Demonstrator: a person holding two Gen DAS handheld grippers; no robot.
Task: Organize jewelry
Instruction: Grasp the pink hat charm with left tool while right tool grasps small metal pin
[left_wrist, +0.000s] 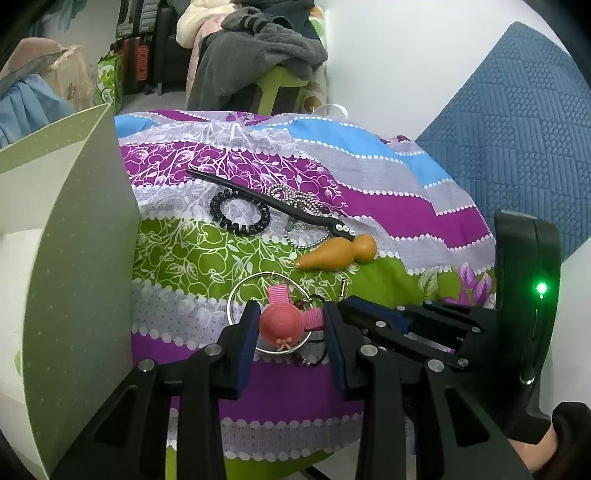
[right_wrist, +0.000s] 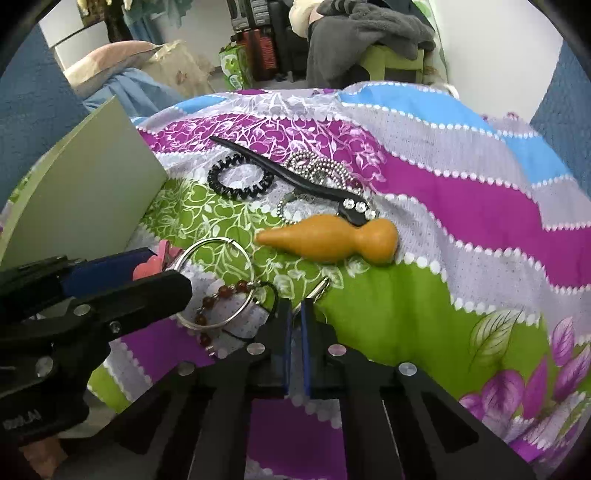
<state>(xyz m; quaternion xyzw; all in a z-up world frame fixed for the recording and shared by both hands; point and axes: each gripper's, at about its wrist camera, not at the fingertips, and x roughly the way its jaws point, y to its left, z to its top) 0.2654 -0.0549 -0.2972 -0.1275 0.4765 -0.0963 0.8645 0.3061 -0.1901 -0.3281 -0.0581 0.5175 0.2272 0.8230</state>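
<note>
My left gripper (left_wrist: 290, 325) clamps the pink hat-shaped hair clip (left_wrist: 281, 325); my right gripper (right_wrist: 295, 317) is clenched beside the silver metal ring (right_wrist: 214, 282).

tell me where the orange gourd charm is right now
The orange gourd charm lies on the patterned cloth near the middle of the right wrist view, just in front of the black hair stick and right of the silver ring.
</note>
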